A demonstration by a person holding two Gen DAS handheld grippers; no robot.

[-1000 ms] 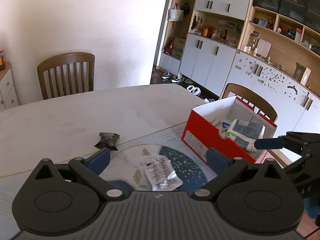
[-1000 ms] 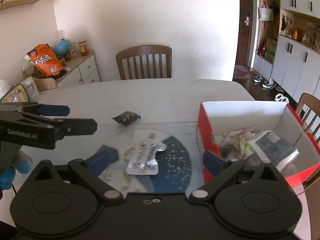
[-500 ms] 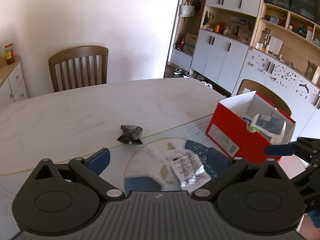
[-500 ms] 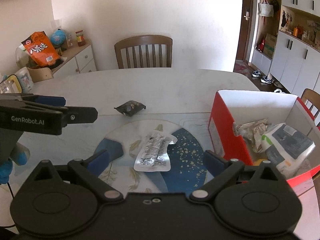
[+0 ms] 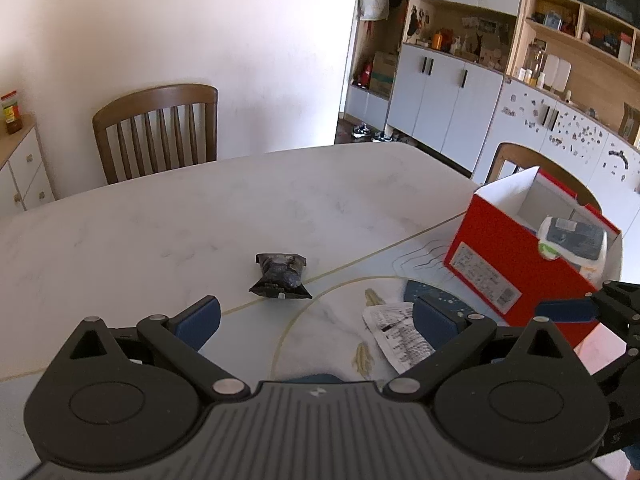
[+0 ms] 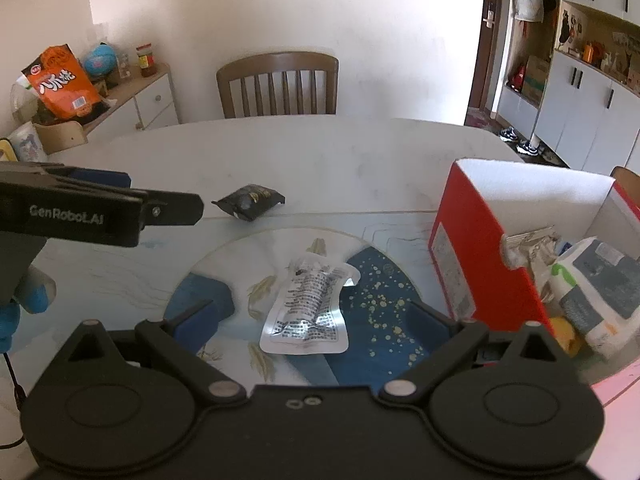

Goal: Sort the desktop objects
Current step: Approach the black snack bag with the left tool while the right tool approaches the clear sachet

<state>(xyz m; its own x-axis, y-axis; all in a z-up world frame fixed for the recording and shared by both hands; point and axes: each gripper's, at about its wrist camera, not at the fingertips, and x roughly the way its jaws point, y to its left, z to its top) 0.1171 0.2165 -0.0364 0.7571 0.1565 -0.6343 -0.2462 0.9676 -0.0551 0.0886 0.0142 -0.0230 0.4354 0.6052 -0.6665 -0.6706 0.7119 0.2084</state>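
On the big white table [image 6: 320, 152] sits a round blue and white mat [image 6: 384, 320] under clear glass. At the right side of the table I see the red box [image 6: 480, 264] with its top open. It stands on the edge of the mat. Inside the box is a white and grey pack [image 6: 596, 292], leaning on the near end, with some crumpled wrappers [image 6: 532, 240] beside it.

My left gripper [image 5: 316, 320] hangs above the near part of the table. Its two blue fingers [image 5: 200, 316] are wide apart and hold nothing. My right gripper [image 6: 316, 316] hangs above the mat, and its fingers are wide apart too, with nothing between them.

A flat silver pouch [image 6: 312, 308] with black print lies on the mat, just in front of my right gripper and a little way left of the red box. Nothing touches it.

A small black snack bag [image 5: 280, 276] lies on the bare table just past the far edge of the mat, well apart from the box. It is in front of my left gripper, not touched
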